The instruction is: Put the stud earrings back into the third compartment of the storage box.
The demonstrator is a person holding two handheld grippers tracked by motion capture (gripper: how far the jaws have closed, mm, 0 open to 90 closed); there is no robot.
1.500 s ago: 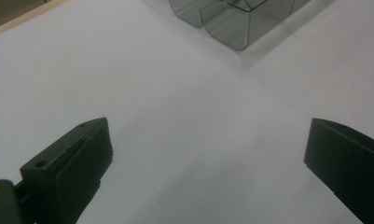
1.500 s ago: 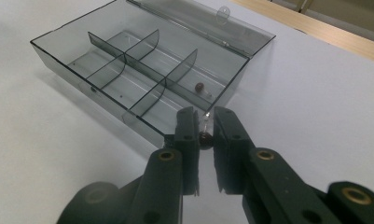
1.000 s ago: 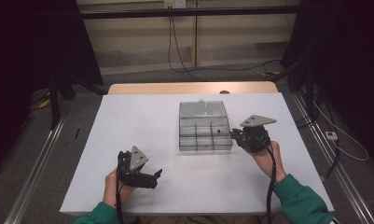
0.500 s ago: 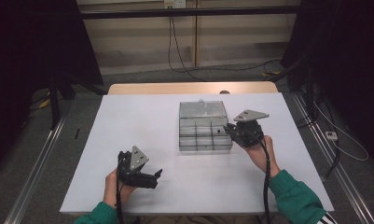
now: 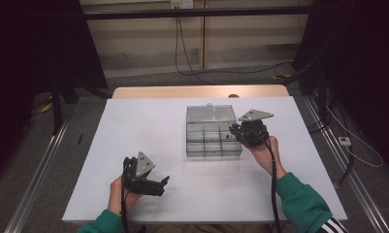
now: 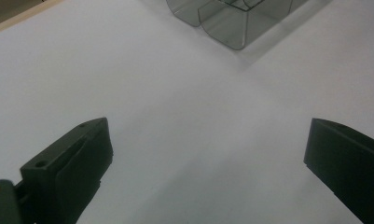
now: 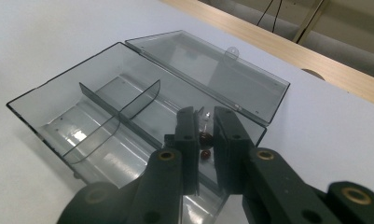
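Note:
A clear grey plastic compartment box (image 5: 214, 141) lies on the white table (image 5: 148, 131) with its lid (image 5: 210, 114) folded back. My right gripper (image 5: 233, 130) hangs over the box's right side. In the right gripper view its jaws (image 7: 205, 116) stand almost together, pinching a small dark red bead-like part (image 7: 204, 138) with a thin lead, above an end compartment of the box (image 7: 105, 112). My left gripper (image 5: 162, 186) rests low near the table's front left, open, with bare table between its fingers (image 6: 205, 126). A corner of the box (image 6: 231, 23) is in the left gripper view.
A bare wooden strip (image 5: 182, 92) runs along the table's far edge. Metal rails (image 5: 41, 165) flank the table on the floor, and cables (image 5: 357, 145) lie at the right. Dividers (image 7: 128, 105) split the box into several compartments.
The right gripper has drifted left, from beside the box to over its right compartments. The left gripper has stayed put.

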